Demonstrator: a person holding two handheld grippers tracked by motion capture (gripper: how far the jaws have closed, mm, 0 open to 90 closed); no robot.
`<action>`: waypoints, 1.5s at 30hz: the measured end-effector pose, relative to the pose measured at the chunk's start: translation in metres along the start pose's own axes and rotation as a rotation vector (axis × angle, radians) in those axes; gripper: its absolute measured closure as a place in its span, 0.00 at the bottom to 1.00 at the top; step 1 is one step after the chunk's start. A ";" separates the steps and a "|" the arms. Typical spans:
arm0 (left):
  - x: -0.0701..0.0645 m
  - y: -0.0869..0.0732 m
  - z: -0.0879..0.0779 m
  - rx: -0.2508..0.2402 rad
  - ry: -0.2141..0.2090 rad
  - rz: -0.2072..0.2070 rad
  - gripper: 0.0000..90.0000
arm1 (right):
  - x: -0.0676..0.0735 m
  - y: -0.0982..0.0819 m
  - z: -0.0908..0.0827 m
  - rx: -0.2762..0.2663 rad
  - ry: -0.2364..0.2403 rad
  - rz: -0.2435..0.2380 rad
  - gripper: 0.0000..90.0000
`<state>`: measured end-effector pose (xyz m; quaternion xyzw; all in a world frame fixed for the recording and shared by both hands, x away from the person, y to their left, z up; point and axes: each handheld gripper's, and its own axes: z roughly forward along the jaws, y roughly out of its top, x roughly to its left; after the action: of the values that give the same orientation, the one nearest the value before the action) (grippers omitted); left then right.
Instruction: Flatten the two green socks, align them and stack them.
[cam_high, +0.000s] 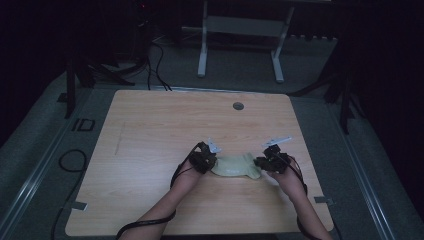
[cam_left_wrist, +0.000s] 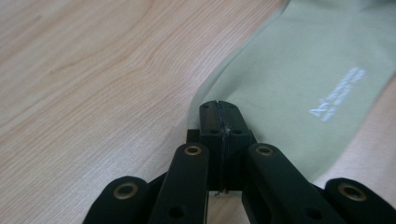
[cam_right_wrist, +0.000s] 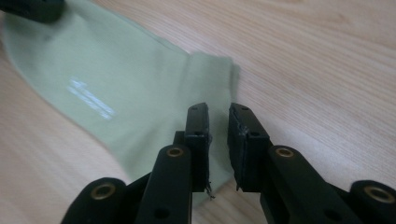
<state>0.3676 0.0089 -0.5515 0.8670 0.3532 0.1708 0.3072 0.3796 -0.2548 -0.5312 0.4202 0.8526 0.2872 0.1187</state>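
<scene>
A pale green sock (cam_high: 235, 166) with small white lettering lies flat on the wooden table (cam_high: 165, 125), between my two grippers. My left gripper (cam_high: 209, 163) is at its left end. In the left gripper view the jaws of the left gripper (cam_left_wrist: 219, 106) are pressed together on the edge of the sock (cam_left_wrist: 303, 70). My right gripper (cam_high: 261, 163) is at the sock's right end. In the right gripper view the right gripper (cam_right_wrist: 218, 111) has a narrow gap between its jaws, and the folded end of the sock (cam_right_wrist: 116, 93) lies in and under that gap.
A round grey grommet (cam_high: 238, 105) is set into the table near its far edge. Past the table stands a white metal frame (cam_high: 240, 30) on a dark floor. Cables (cam_high: 70, 160) lie on the floor to the left.
</scene>
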 end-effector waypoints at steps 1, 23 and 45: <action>0.002 -0.001 0.003 0.002 0.007 -0.004 0.99 | -0.002 -0.001 0.002 0.002 -0.006 -0.001 0.87; 0.003 -0.012 -0.022 -0.085 -0.078 -0.031 0.53 | -0.002 0.000 0.000 -0.044 0.058 0.005 0.56; 0.006 -0.034 -0.039 -0.110 -0.144 -0.055 0.08 | -0.002 -0.030 -0.014 -0.121 0.052 -0.058 0.16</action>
<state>0.3340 0.0483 -0.5435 0.8488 0.3440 0.1185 0.3836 0.3552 -0.2762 -0.5374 0.3797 0.8482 0.3456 0.1300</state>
